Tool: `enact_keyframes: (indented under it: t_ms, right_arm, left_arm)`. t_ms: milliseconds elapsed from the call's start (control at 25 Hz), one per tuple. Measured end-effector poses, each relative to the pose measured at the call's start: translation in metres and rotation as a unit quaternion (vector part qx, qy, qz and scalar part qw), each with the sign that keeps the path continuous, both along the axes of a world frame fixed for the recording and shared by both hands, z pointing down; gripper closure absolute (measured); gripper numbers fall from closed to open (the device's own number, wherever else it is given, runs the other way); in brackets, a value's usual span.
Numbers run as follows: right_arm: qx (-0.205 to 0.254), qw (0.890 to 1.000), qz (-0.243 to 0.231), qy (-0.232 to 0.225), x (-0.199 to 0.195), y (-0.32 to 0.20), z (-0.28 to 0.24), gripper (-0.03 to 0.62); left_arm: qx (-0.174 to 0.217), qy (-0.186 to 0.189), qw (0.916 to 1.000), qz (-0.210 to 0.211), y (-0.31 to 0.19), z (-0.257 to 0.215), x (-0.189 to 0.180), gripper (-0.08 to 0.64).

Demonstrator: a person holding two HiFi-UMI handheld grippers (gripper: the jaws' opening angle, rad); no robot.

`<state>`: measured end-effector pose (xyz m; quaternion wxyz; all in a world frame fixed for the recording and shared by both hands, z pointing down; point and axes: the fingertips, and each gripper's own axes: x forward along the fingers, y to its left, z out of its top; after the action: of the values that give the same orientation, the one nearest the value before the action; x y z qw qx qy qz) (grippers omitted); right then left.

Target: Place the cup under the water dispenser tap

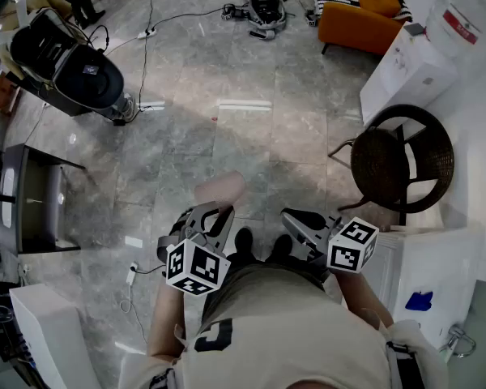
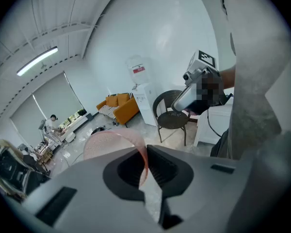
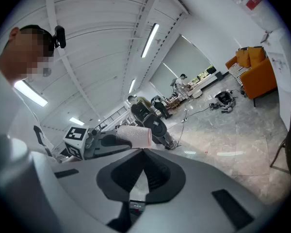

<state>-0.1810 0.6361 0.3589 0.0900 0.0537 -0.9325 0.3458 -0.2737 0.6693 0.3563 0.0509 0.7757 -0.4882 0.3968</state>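
A translucent pink cup [image 1: 220, 190] is pinched by its rim in my left gripper [image 1: 214, 214], which is shut on it low in the head view, just above the person's body. In the left gripper view the cup wall [image 2: 111, 142] runs down between the jaws. The white water dispenser [image 1: 409, 70], with a bottle on top, stands far off at the upper right; the left gripper view shows the dispenser [image 2: 144, 101] beside the sofa. My right gripper [image 1: 295, 220] is shut and holds nothing. Its own view shows the cup [image 3: 134, 136] lying sideways in the left gripper [image 3: 117, 141].
A round dark chair [image 1: 401, 159] stands between me and the dispenser. An orange sofa [image 1: 360, 16] is at the back, a dark wheeled machine [image 1: 73, 63] at the upper left, and cables run over the grey tiled floor [image 1: 243, 128]. White furniture [image 1: 425, 266] is close on my right.
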Motion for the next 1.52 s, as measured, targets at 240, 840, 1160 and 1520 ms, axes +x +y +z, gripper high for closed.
enact_keyframes:
  t_ms: [240, 840, 1160, 1520]
  right_arm:
    - [0.034, 0.999, 0.0, 0.005, -0.04, 0.016, -0.02, 0.566]
    - [0.072, 0.996, 0.007, 0.057, -0.104, -0.001, -0.017, 0.565]
    - [0.077, 0.993, 0.021, 0.081, -0.135, 0.014, -0.012, 0.565]
    - [0.055, 0.995, 0.046, 0.073, -0.128, -0.014, -0.002, 0.565]
  left_arm:
    - [0.028, 0.005, 0.9996, 0.001, 0.003, -0.014, -0.04, 0.497]
    - [0.048, 0.057, 0.9972, -0.002, -0.019, -0.012, -0.104, 0.497]
    - [0.034, 0.074, 0.9962, 0.031, -0.006, -0.003, -0.126, 0.497]
    - [0.037, 0.059, 0.9962, 0.053, -0.041, -0.004, -0.115, 0.497]
